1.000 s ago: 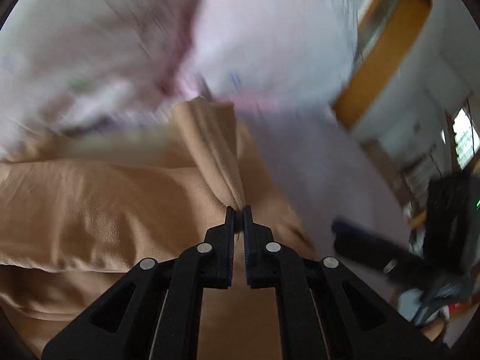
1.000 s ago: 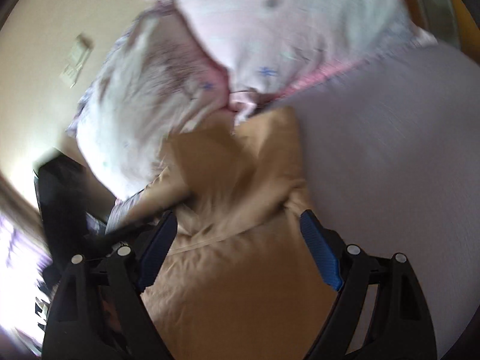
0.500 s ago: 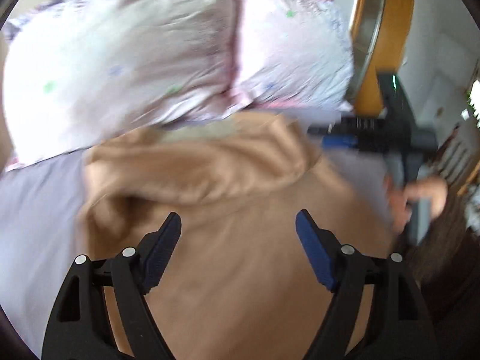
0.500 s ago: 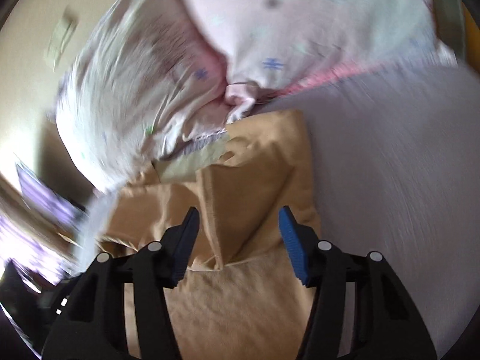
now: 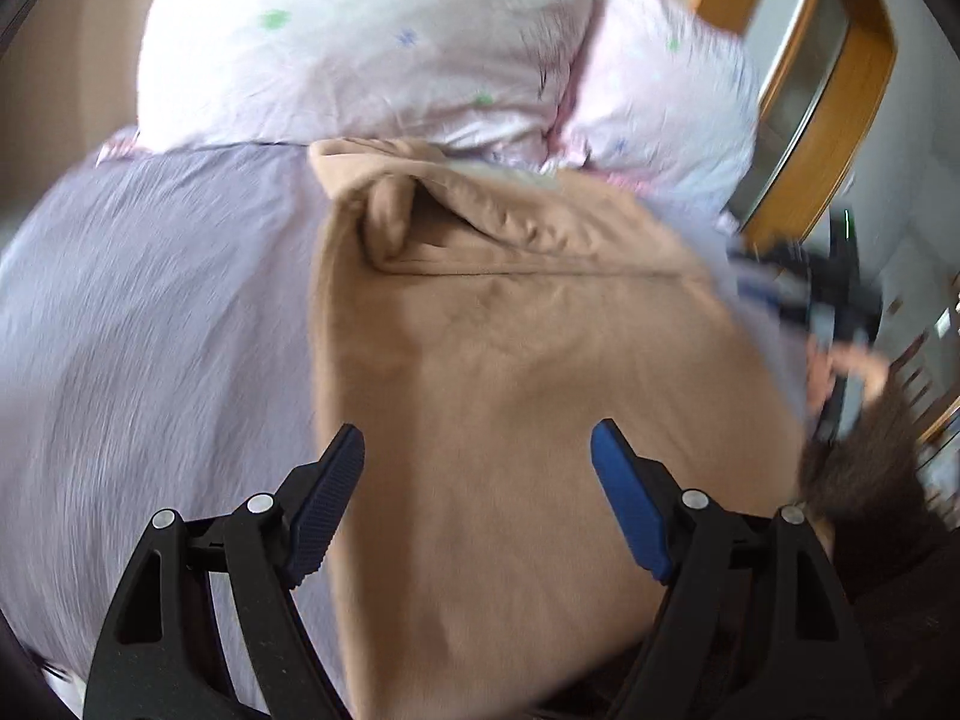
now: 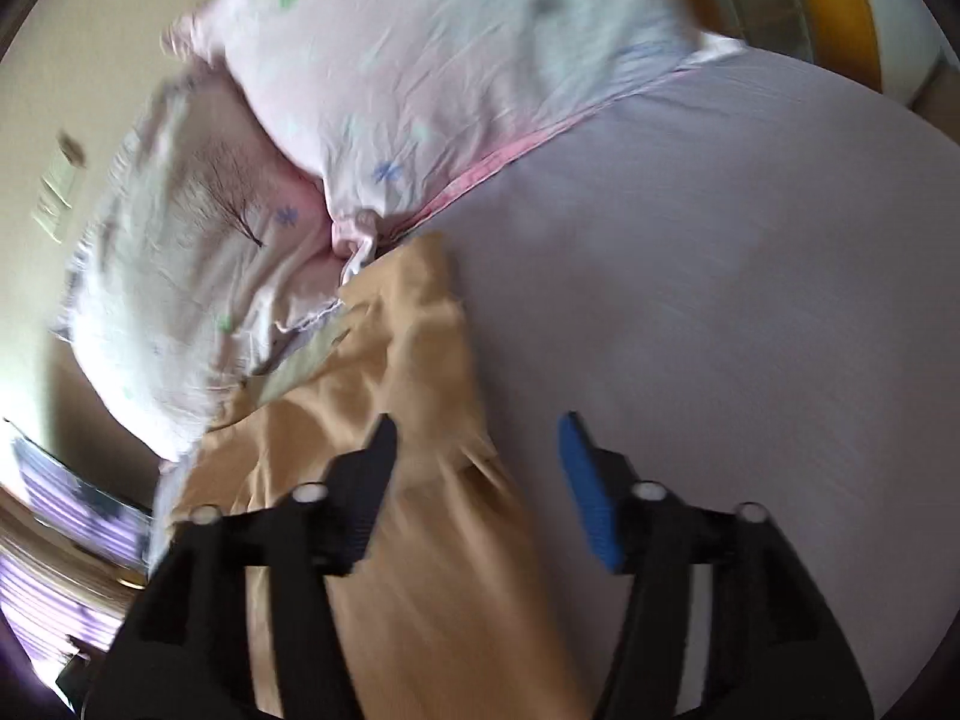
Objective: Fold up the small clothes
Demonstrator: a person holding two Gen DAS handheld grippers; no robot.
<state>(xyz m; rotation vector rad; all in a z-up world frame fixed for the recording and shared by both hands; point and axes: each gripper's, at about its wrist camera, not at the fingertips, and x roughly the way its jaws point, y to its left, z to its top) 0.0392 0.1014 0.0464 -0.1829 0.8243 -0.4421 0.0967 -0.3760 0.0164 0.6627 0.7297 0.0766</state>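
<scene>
Tan garment (image 5: 510,396): lies mid-frame on lavender bed sheet (image 5: 150,324), its top edge touching floral pillows (image 5: 360,42) at upper frame. Left hand-held gripper (image 5: 477,462): fingers wide apart, holding nothing, above garment. Right hand-held gripper (image 6: 477,456): likewise spread and unladen, over garment's right edge.

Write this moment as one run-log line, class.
left tool: open, above tan garment | right tool: open, empty | garment: on lilac sheet, top edge by pillows
</scene>
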